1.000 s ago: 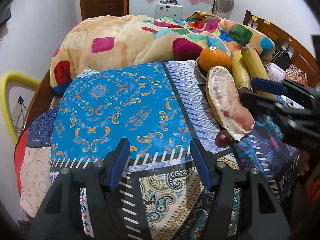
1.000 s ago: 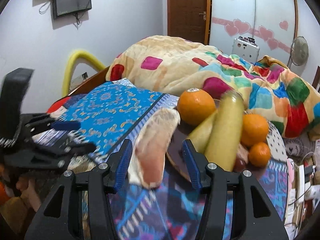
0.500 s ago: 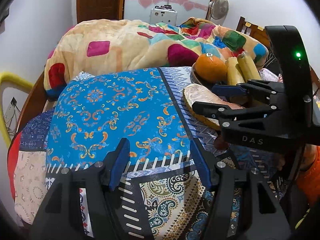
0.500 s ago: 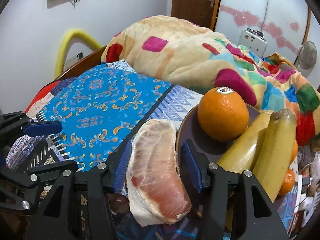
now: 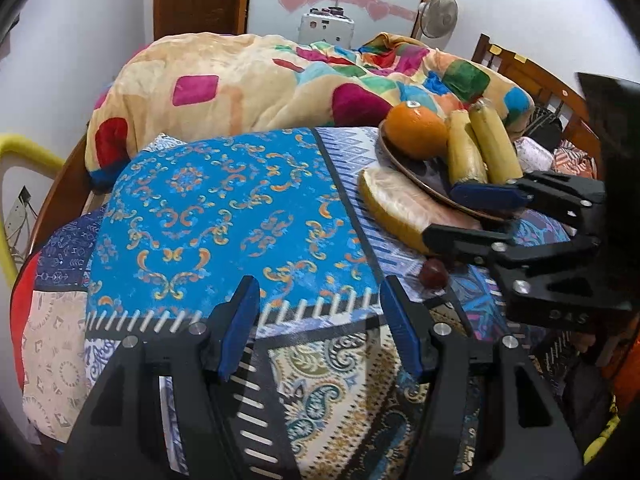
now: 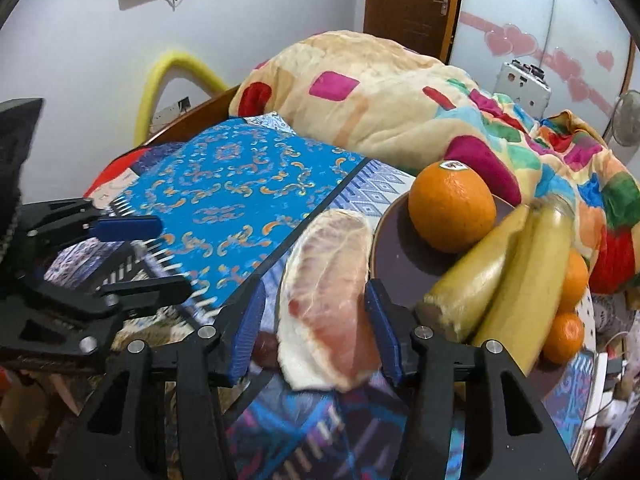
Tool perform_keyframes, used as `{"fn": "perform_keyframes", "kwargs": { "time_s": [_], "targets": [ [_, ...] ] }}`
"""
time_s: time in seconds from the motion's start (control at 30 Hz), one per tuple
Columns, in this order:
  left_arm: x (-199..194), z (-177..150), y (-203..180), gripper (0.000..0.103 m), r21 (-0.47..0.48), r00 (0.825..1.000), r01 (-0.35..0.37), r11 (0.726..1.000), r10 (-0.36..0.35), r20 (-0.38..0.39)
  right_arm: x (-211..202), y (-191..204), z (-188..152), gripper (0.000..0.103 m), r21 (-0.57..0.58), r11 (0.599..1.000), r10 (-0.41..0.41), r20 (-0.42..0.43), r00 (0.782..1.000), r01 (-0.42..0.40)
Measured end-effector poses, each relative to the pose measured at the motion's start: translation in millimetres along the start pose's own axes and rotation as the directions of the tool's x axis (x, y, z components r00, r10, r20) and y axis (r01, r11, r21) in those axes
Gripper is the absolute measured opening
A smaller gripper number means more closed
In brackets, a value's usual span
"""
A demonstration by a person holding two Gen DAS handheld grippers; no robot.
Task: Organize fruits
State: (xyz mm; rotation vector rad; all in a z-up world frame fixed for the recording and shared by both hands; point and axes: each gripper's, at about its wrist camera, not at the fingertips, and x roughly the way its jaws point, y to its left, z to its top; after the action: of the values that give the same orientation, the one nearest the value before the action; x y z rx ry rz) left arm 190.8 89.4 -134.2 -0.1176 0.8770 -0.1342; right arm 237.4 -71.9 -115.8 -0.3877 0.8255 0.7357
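A peeled pomelo wedge (image 6: 328,292) lies on the patterned cloth beside a dark plate (image 6: 396,264). The plate holds an orange (image 6: 452,210) and two bananas (image 6: 516,276). My right gripper (image 6: 316,332) is open, its blue pads on either side of the wedge's near end, with a gap on the left side. A small dark red fruit (image 5: 433,273) lies by the wedge. In the left wrist view the wedge (image 5: 396,204), plate (image 5: 424,178) and right gripper (image 5: 460,212) show at right. My left gripper (image 5: 318,312) is open and empty over the blue cloth.
Two small oranges (image 6: 564,332) lie beyond the bananas at the right. A bulky colourful blanket (image 5: 280,80) is piled behind the cloth-covered surface (image 5: 224,208). A wooden headboard (image 5: 532,76) stands at the far right, a yellow tube (image 6: 168,76) at the left.
My right gripper has moved in around the pomelo wedge, which now sits between its pads. The left gripper has stayed open over the cloth with only a slight shift of view.
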Motion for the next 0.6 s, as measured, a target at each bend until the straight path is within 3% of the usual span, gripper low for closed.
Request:
{"fn": "perform_keyframes", "kwargs": {
  "time_s": [0.13,0.3,0.43,0.6],
  "targets": [
    [-1.5,-1.4,-13.2,0.062,0.008,0.999,0.047,0.999,-0.046,-0.016,-26.7,6.0,-6.9,0.048,-0.019,0.998,-0.05,0.073,0.996,0.052],
    [0.1,-3.8,-35.9,0.062,0.058,0.998,0.062,0.996,-0.06,-0.031,-56.7,-0.8,-19.1,0.048,-0.006,0.998,-0.059,0.122,0.991,0.06],
    [11.2,-4.6,-54.6,0.061,0.089,0.996,0.066,0.994,-0.061,-0.062,-60.4,-10.6,-32.3,0.048,0.021,0.998,-0.054,0.119,0.991,0.051],
    [22.7,-1.1,-69.6,0.048,0.125,0.997,0.032,0.992,-0.024,-0.067,-51.0,-20.2,-50.0,0.048,0.044,0.998,-0.043,0.09,0.995,0.039]
  ]
}}
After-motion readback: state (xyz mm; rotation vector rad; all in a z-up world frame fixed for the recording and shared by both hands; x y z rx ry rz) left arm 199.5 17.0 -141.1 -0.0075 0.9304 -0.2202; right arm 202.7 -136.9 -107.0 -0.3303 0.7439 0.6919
